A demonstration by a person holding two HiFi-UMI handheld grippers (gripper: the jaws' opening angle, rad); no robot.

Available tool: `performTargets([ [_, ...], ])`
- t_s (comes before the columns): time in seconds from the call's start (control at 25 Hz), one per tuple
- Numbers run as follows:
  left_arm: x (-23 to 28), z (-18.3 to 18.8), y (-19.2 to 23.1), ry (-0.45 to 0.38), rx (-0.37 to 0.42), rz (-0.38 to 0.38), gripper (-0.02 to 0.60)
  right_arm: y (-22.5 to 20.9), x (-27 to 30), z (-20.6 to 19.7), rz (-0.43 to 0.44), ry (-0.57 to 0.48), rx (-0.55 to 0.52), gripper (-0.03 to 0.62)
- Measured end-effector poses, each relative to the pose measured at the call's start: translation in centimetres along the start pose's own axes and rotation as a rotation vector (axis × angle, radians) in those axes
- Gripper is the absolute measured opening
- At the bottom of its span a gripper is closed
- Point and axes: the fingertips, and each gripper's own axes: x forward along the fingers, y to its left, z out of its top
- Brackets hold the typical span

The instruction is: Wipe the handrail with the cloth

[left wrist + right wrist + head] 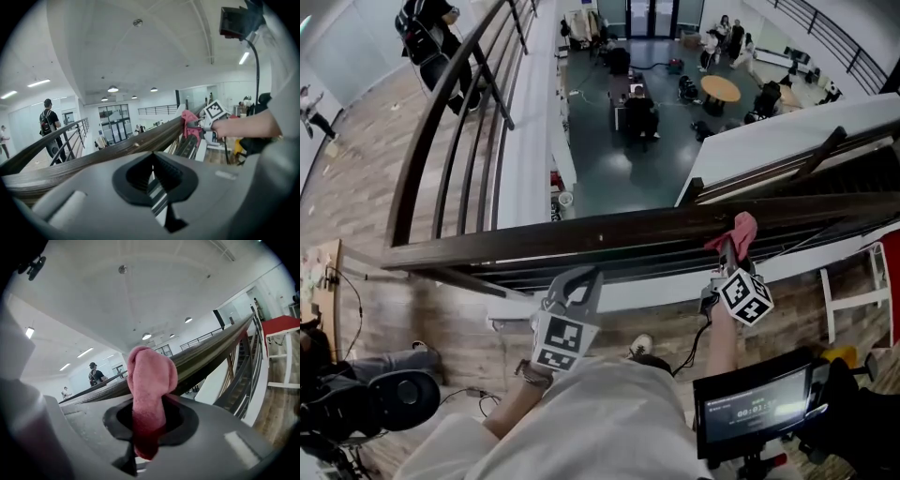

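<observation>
A dark brown wooden handrail [609,230] runs across the head view from left to right above an open atrium. My right gripper [733,251] is shut on a pink cloth [738,228], which rests against the rail's near edge at the right. In the right gripper view the cloth [150,380] sticks up out of the jaws, with the rail [206,355] behind it. My left gripper [586,278] hangs just below the rail's middle, shut and holding nothing. Its view shows the rail [140,143], the cloth [189,117] and the closed pads [152,173].
A second railing [441,103] leads away at the left, where a person with a backpack [431,37] stands. Far below lies a floor with people and a round table [720,88]. A monitor [755,403] sits at my lower right, a white stand [853,300] beside it.
</observation>
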Motion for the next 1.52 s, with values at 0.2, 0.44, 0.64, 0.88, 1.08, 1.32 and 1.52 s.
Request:
performTargets([
  [0.2,-1.2,-0.9,1.2,-0.005,-0.012,0.003,0.009,0.3,-0.2,0.1,-0.016,-0.025,-0.017,0.067],
  [0.44,-1.9,-1.6,2.5,-0.016,-0.025,0.006,0.009,1.4,-0.1,-0.1,-0.02,-0.03,-0.034,0.066],
  [0.64,-2.2,-1.4,3.0,-0.034,-0.021,0.004,0.009,1.8,-0.2,0.1,-0.027,-0.034,-0.035,0.066],
  [0.88,-3.4,-2.1,4.2,-0.039,-0.047,0.023,0.009,3.2,-0.5,-0.4,-0.027,-0.03,-0.04,0.066],
  [1.08,-4.6,-2.8,5.4,-0.038,-0.067,0.039,0.009,5.1,-0.7,-1.1,-0.014,-0.036,-0.049,0.066],
  [1.32,-5.7,-3.6,6.6,-0.034,-0.086,0.056,0.008,6.7,-0.7,-1.6,-0.004,-0.038,-0.05,0.066],
  [1.52,-6.3,-3.8,7.1,-0.038,-0.1,0.068,0.008,8.2,-0.7,-2.1,0.022,-0.025,-0.061,0.066],
])
